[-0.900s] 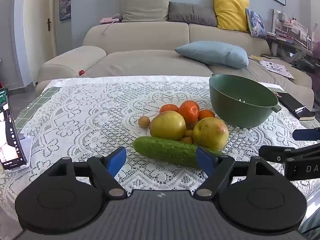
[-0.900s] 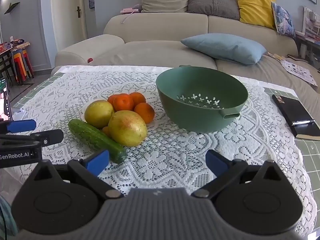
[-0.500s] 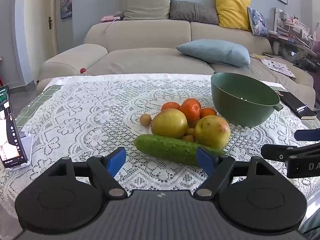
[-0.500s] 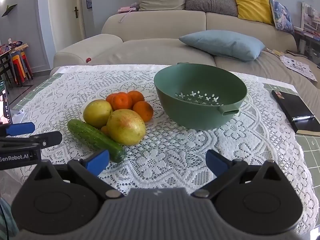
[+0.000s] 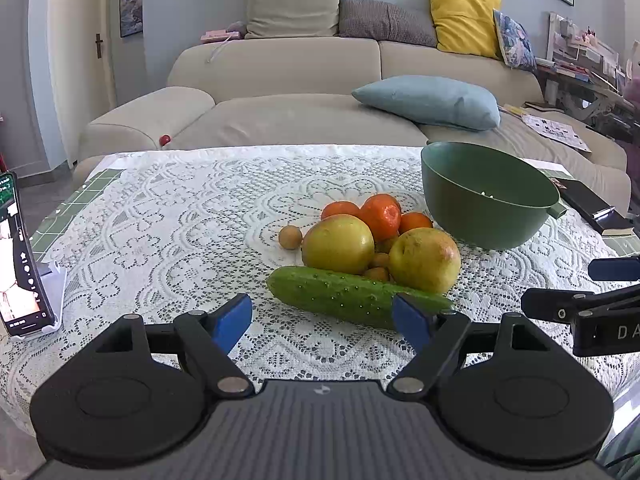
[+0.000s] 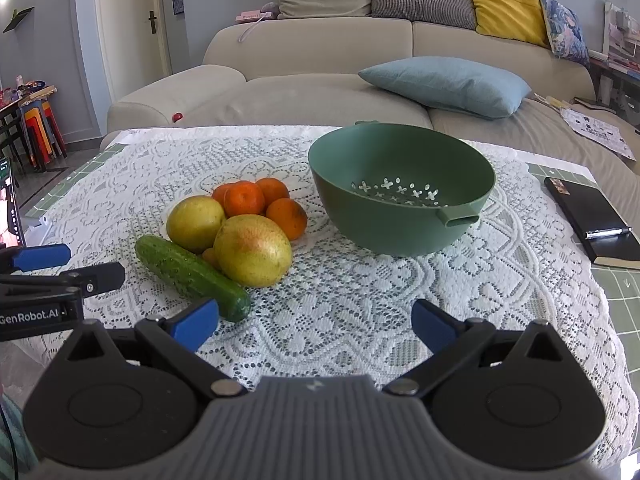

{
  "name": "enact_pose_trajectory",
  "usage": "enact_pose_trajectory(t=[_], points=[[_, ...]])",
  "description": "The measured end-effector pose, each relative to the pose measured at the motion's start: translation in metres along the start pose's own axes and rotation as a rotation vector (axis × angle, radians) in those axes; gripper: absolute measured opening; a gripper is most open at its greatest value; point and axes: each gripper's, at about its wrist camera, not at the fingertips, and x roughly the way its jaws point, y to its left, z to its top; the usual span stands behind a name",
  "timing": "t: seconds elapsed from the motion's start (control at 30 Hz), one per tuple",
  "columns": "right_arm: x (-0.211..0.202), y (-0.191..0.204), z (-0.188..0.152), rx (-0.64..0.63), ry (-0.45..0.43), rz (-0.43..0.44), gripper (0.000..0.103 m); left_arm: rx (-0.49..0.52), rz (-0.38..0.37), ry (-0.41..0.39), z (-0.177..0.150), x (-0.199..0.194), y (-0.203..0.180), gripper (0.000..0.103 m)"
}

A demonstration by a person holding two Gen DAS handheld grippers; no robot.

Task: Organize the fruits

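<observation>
Fruits are heaped at the centre of the lace-covered table (image 6: 360, 320), none yet in the green colander bowl (image 6: 400, 208), which stands empty just beside the heap at its 3 o'clock in the right wrist view. The heap comprises a cucumber (image 6: 188, 272) at the near edge, lying from 10 o'clock to 4 o'clock, a yellow apple (image 6: 195, 222) and a blushed apple (image 6: 252, 250) touching behind it, several tangerines (image 6: 244, 198) at the heap's 12 o'clock, and small brown fruits (image 5: 290, 237), one apart at the heap's 9 o'clock in the left wrist view, others wedged between the apples. The left gripper (image 5: 322, 320) hangs above the near table with its fingers spread wide and nothing between them; the cucumber lies just beyond its tips. The right gripper (image 6: 316, 322) likewise stands fully spread and empty, over bare cloth at the heap's 5 o'clock. A black notebook (image 6: 592, 216) with a pen lies at the table's 3 o'clock edge; a phone (image 5: 20, 264) stands at 9 o'clock. Assessment: the apples are likely firm, fairly heavy and smooth, so liable to slip; take them across the widest girth. The tangerines probably yield under pressure and want a light squeeze. The cucumber is stiff and should be taken across its middle to avoid tipping. Removing it first risks the apples rolling.
</observation>
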Motion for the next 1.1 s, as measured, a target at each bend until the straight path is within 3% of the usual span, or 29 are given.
enact_pose_trajectory(t=[1.1], points=[[0.0014,-0.0004,-0.0031,0.006,0.012,-0.001,0.099,0.017,-0.001,0.024,-0.0009,0.0027,-0.002,0.093]])
